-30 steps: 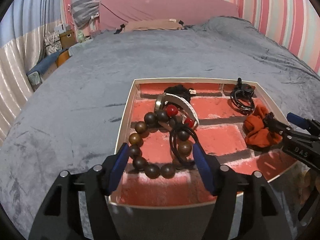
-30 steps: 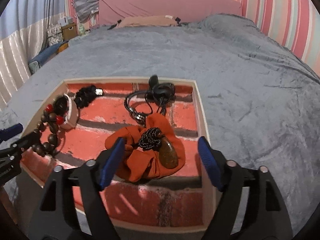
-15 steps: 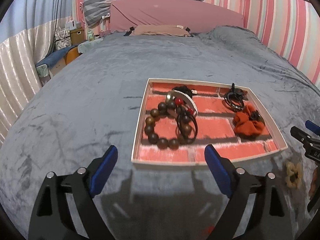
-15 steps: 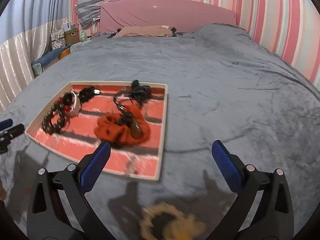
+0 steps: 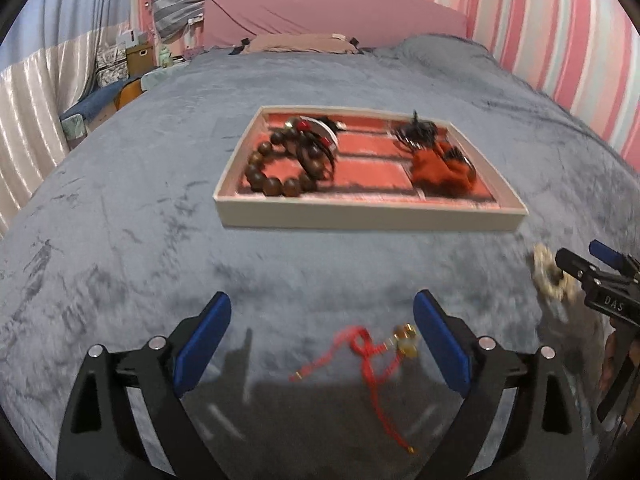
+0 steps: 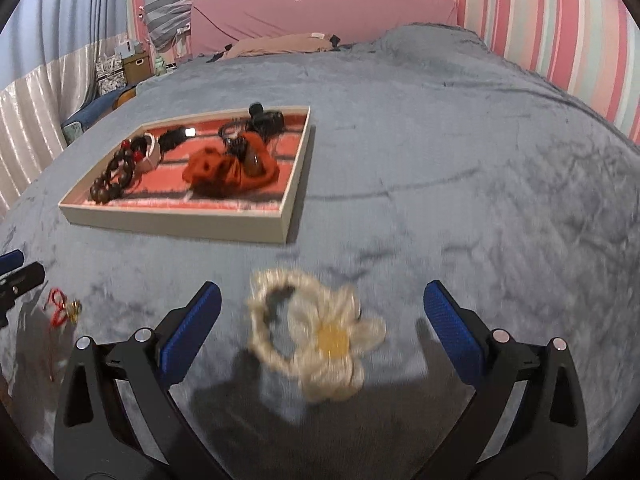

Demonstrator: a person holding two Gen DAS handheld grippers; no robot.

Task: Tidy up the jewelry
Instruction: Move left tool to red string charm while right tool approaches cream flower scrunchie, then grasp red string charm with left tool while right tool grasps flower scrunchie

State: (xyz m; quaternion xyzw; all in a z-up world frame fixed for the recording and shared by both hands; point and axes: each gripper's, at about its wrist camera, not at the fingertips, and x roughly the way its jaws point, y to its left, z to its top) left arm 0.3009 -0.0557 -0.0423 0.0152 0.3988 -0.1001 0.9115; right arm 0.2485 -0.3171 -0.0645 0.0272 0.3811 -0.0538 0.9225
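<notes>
A cream tray with a red brick-pattern floor lies on the grey bedspread; it also shows in the right wrist view. In it lie a dark wooden bead bracelet, an orange scrunchie and black cords. My left gripper is open and empty over a red string bracelet with a gold charm on the bedspread. My right gripper is open and empty around a cream flower hair tie, apart from it.
The bed's pink headboard and pillow are at the far end. Boxes and clutter stand off the bed's left side. A striped pink wall runs along the right.
Both grippers have pulled back from over the tray toward the near side of the bed. The red string bracelet and the flower hair tie have come into view between their fingers.
</notes>
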